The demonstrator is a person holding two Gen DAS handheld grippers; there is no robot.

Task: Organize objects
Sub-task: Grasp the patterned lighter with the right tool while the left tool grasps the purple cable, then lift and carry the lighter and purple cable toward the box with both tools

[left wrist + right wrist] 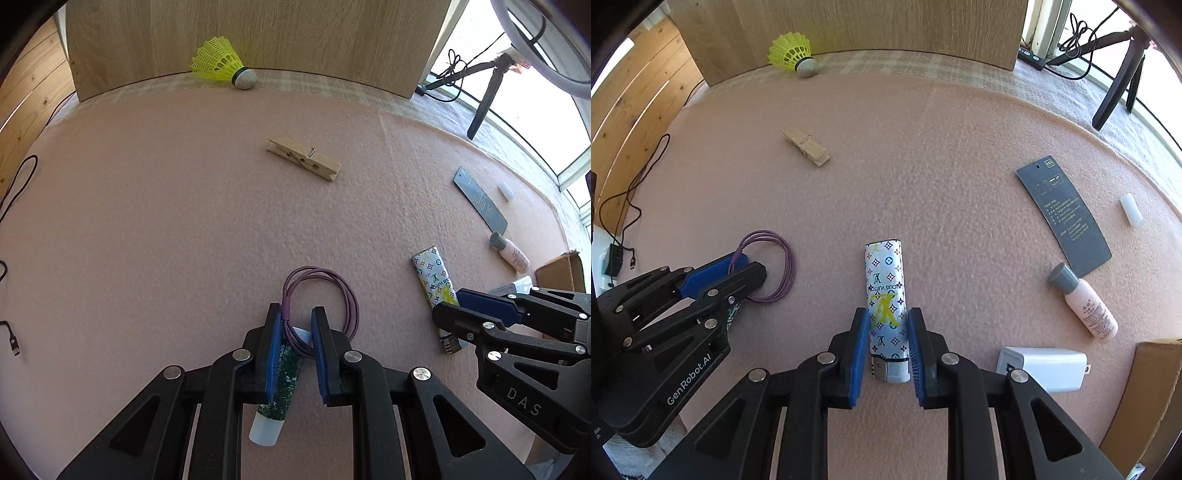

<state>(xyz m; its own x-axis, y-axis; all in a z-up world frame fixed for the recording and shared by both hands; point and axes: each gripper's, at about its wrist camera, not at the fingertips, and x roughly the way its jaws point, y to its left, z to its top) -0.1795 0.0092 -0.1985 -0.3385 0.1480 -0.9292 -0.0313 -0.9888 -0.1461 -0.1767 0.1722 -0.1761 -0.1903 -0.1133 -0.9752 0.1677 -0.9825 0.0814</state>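
My left gripper point(297, 314) is low on the pink mat, its jaws a little apart around a green patterned tube point(282, 376) with a white cap; a coiled purple cable point(325, 299) lies across the tube tip. My right gripper point(886, 317) has its blue pads on both sides of a white patterned lighter point(886, 295) lying on the mat; the pads look touching it. The lighter also shows in the left wrist view point(434, 280), with the right gripper point(448, 304) at its near end. The left gripper shows in the right wrist view point(748, 267) by the cable point(775, 266).
A yellow shuttlecock point(221, 62) lies by the wooden back board, a wooden clothespin point(303, 157) mid-mat. On the right lie a dark card point(1063, 214), a pink bottle point(1086, 306), a white charger point(1045, 369), a small white piece point(1131, 209) and a cardboard box point(1145, 398). Black cables trail at left.
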